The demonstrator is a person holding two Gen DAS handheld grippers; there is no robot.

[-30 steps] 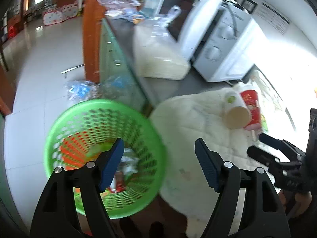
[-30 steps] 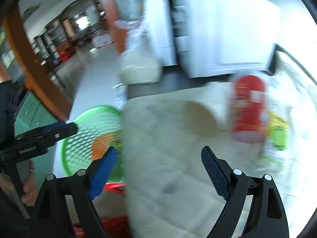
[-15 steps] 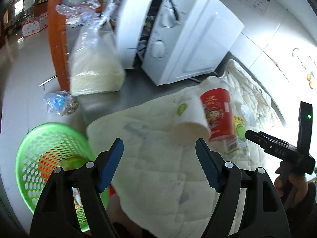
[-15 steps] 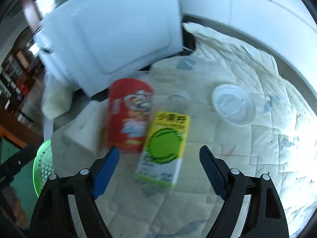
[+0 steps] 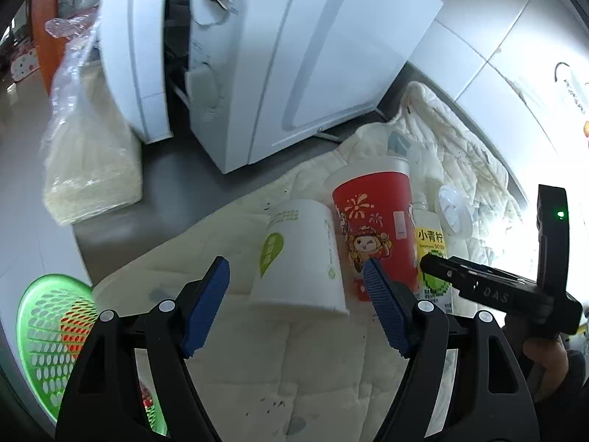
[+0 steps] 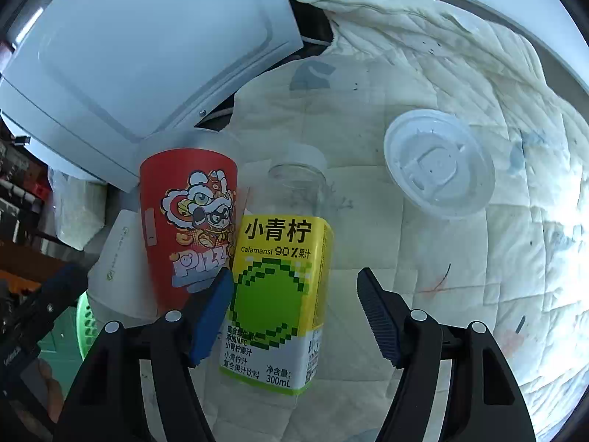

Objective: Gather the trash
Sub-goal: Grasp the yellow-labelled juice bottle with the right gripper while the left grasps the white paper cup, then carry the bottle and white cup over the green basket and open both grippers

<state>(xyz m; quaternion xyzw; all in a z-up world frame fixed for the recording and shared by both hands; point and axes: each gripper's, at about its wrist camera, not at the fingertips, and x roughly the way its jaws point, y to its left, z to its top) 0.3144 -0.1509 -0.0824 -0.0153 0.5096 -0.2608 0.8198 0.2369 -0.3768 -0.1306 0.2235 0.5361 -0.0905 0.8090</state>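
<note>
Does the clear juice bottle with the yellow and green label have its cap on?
No: in the right wrist view the juice bottle lies on the quilted cloth with its neck open and no cap on it.

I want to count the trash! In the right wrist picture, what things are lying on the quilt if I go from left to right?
White paper cup → red pizza cup → clear juice bottle with the yellow-green label → white plastic lid.
</note>
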